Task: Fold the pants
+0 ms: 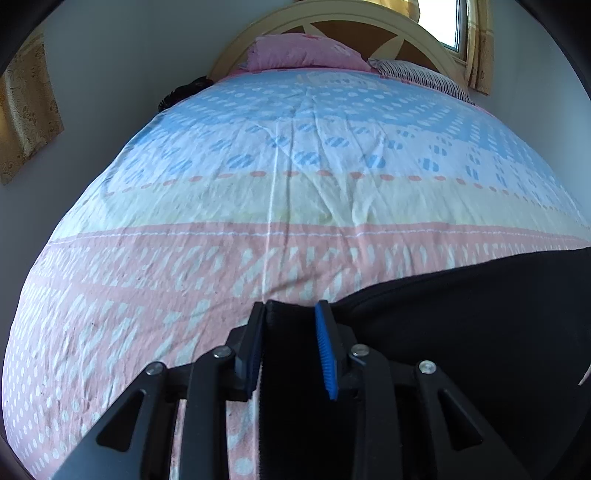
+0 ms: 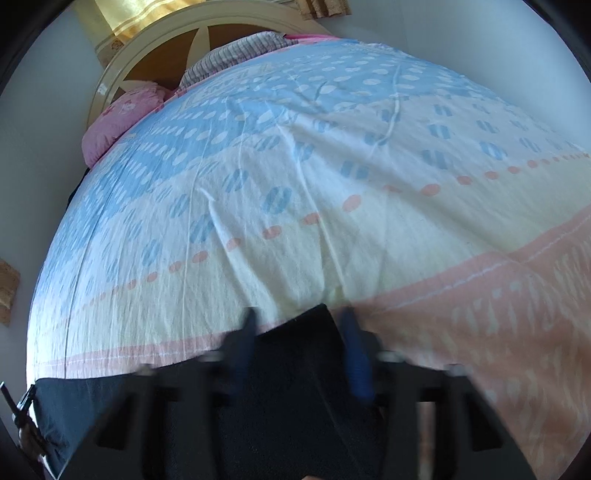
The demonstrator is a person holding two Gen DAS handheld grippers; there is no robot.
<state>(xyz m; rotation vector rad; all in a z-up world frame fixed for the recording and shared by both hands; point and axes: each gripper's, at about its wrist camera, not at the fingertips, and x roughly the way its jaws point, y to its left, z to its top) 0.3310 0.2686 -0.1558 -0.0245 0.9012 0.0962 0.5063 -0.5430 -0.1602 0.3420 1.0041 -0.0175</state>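
Black pants lie on the patterned bedspread at the near edge of the bed. In the left wrist view my left gripper has its jaws around a black edge of the pants, with fabric filling the gap between the blue pads. In the right wrist view, which is motion-blurred, my right gripper has its jaws around another black edge of the pants. The pants stretch left from there toward the other gripper, just visible at the far left edge.
The bed carries a pink pillow and a striped pillow against a curved headboard. A window with yellow curtains is behind it. A dark object sits at the bed's far left side.
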